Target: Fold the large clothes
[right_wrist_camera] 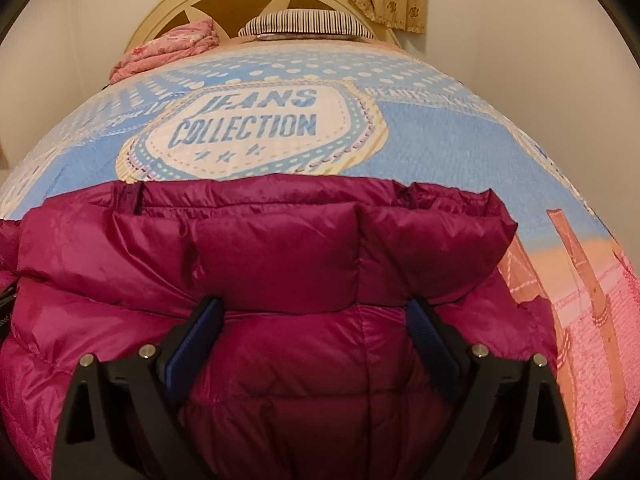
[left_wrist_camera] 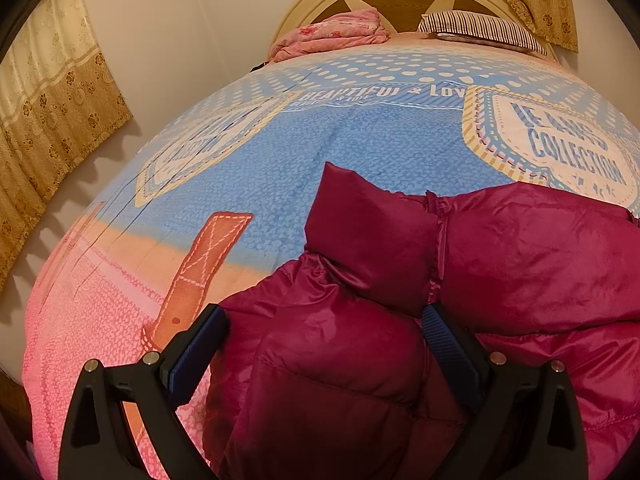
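A magenta quilted down jacket (left_wrist_camera: 520, 256) lies bunched on the bed. In the left wrist view its left part, with a folded sleeve (left_wrist_camera: 360, 220), sits between the fingers of my left gripper (left_wrist_camera: 324, 316), which is open just above the fabric. In the right wrist view the jacket (right_wrist_camera: 280, 248) fills the lower frame, its padded fold across the middle. My right gripper (right_wrist_camera: 316, 308) is open over it, one blue-padded finger on each side of a puffy panel. Neither gripper holds any cloth.
The bed sheet (left_wrist_camera: 280, 152) is blue and pink, with "JEANS COLLECTION" printed on it (right_wrist_camera: 248, 124). A pink quilt (left_wrist_camera: 332, 32) and a striped pillow (left_wrist_camera: 480, 28) lie by the headboard. Curtains (left_wrist_camera: 44, 120) hang left of the bed.
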Available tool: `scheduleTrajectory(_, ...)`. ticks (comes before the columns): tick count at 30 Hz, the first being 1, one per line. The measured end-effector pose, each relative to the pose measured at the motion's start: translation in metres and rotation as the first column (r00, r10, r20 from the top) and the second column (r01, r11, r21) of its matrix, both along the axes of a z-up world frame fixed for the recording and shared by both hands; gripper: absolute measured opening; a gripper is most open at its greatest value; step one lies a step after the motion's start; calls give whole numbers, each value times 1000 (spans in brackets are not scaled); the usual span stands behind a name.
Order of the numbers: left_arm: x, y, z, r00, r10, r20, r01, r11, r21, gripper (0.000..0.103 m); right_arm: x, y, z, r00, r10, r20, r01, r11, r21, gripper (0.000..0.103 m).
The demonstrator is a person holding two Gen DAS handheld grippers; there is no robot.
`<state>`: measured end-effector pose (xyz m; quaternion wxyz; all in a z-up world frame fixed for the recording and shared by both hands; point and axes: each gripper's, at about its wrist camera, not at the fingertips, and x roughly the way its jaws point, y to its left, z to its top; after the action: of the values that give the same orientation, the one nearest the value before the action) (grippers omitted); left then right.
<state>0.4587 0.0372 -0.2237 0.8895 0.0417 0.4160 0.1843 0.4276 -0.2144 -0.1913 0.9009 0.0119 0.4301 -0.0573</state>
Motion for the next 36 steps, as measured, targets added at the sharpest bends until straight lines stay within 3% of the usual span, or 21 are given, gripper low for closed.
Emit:
scheduleTrajectory(7, 0, 0, 2, 1000, 2, -12, -2, 1000, 1, 99, 0, 1, 0, 1000, -1, -3, 1, 1000, -2, 95)
scheduleTrajectory(10, -6, 5, 14, 1000, 1, -26, -2, 999, -37, 99, 1, 2, -1, 1000, -1, -10, 1, 1000, -12, 96)
scheduleTrajectory(13, -33, 8, 42, 997, -12, 75, 25, 985, -170, 99, -1, 2, 6, 1000, 8, -18, -8, 1000, -17, 93)
scheduleTrajectory(15, -50, 1, 55, 989, -45, 141, 74, 976, -204, 99, -14, 6, 21, 1000, 8, 24, -8, 1000, -13, 90)
scheduleTrajectory(18, -57, -23, 53, 983, -103, 153, 125, 983, -138, 99, -45, 29, 48, 990, 57, 126, -58, 998, 3, 91)
scheduleTrajectory(22, -45, -40, 23, 991, -121, 61, 124, 992, -37, 99, -56, 64, 37, 982, 155, 107, -152, 988, -38, 93)
scheduleTrajectory(27, -43, -43, 14, 990, -126, 62, 127, 992, -22, 99, -51, 65, 11, 987, 141, 75, -138, 989, -46, 94)
scheduleTrajectory(36, -36, -48, 5, 993, -110, 32, 110, 994, -9, 102, -45, 70, 2, 991, 133, 14, -131, 989, -69, 97)
